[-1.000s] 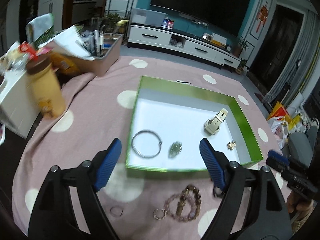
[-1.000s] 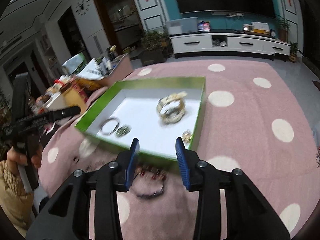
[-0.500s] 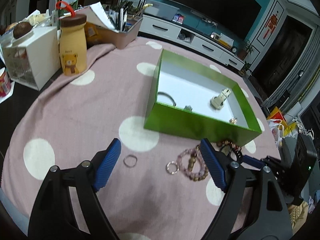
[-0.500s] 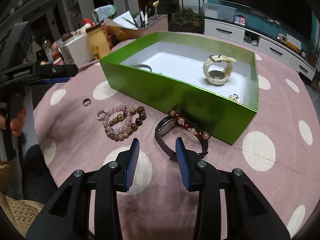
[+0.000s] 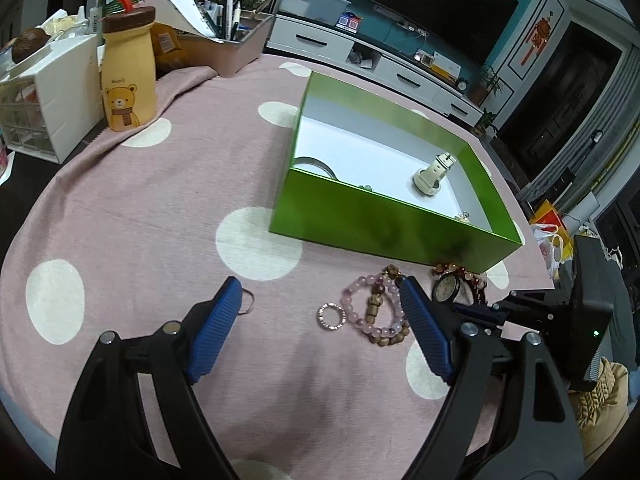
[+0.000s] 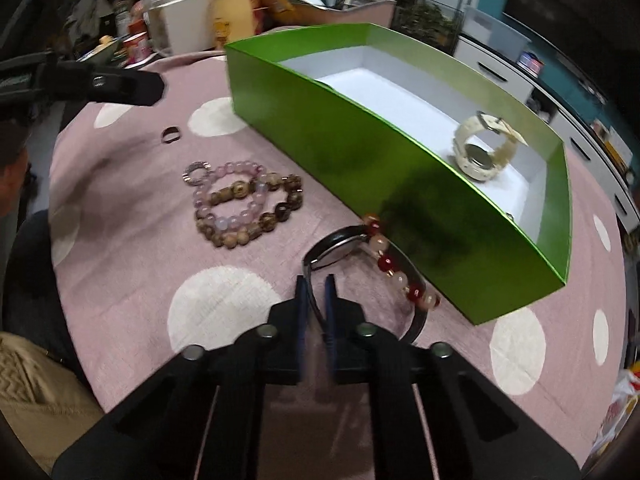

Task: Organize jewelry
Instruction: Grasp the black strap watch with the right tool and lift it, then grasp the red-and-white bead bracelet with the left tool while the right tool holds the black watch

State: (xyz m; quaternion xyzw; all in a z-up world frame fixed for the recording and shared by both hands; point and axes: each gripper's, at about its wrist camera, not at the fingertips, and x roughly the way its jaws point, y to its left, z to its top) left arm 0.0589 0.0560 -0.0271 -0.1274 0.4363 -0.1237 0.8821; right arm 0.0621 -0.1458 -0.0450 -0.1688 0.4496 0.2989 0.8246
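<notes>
A green box (image 5: 384,224) (image 6: 360,152) stands on the pink dotted cloth and holds a cream watch (image 5: 434,170) (image 6: 484,152) and a silver bangle (image 5: 316,164). In front of it lie bead bracelets (image 5: 378,312) (image 6: 240,204), a sparkly ring (image 5: 331,316) (image 6: 195,171), a plain ring (image 5: 246,302) (image 6: 171,134), a red bead bracelet (image 6: 400,276) and a black watch (image 5: 446,290) (image 6: 340,248). My left gripper (image 5: 320,320) is open above the rings. My right gripper (image 6: 315,304) is shut on the black watch's strap.
A yellow bear bottle (image 5: 126,76), a white drawer unit (image 5: 44,96) and a box of pens (image 5: 236,48) stand at the cloth's far left. The table edge runs along the near left. A TV cabinet (image 5: 380,68) is behind.
Both grippers came down toward the cloth in front of the box. My right gripper moved onto the black watch and closed on its strap. My left gripper stayed open.
</notes>
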